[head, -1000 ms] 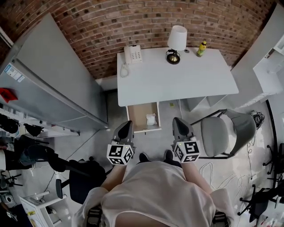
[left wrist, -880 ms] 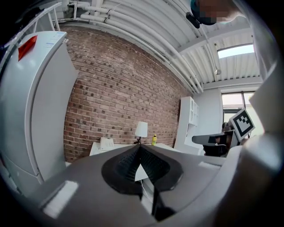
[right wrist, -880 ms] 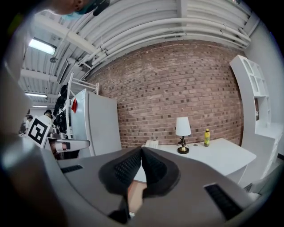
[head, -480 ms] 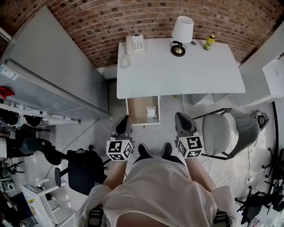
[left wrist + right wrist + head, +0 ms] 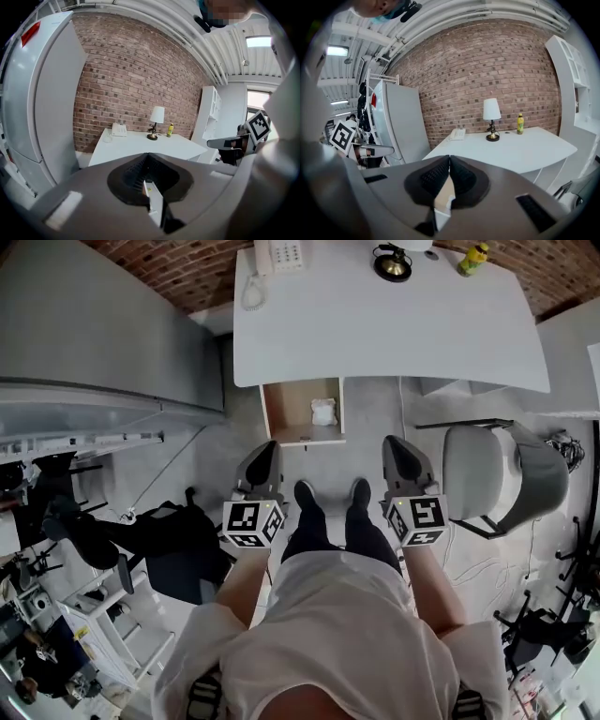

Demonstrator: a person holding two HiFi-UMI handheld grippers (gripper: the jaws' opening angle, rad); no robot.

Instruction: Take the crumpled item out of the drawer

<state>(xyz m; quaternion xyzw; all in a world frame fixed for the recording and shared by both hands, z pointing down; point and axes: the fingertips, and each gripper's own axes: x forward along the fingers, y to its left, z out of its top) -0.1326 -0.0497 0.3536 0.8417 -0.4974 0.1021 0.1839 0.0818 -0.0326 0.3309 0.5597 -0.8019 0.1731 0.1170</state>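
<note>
The white crumpled item (image 5: 322,412) lies at the right side of the open wooden drawer (image 5: 286,409), which is pulled out from under the white desk (image 5: 394,324). My left gripper (image 5: 265,450) hangs below the drawer's front left corner, shut and empty, clear of the drawer. My right gripper (image 5: 394,446) is to the drawer's lower right, jaws together with nothing held. In the left gripper view the shut left gripper (image 5: 148,155) points at the desk (image 5: 140,143). In the right gripper view the right gripper (image 5: 449,158) points the same way, tips touching.
A grey office chair (image 5: 492,488) stands close to the right of my right gripper. A tall grey cabinet (image 5: 103,334) fills the left. A phone (image 5: 286,251), a lamp base (image 5: 394,262) and a yellow bottle (image 5: 474,257) sit at the desk's back. A black chair (image 5: 178,563) is lower left.
Both grippers have sunk lower and stayed shut. The head view has tipped down, so the desk and drawer have slid toward the top of the picture.
</note>
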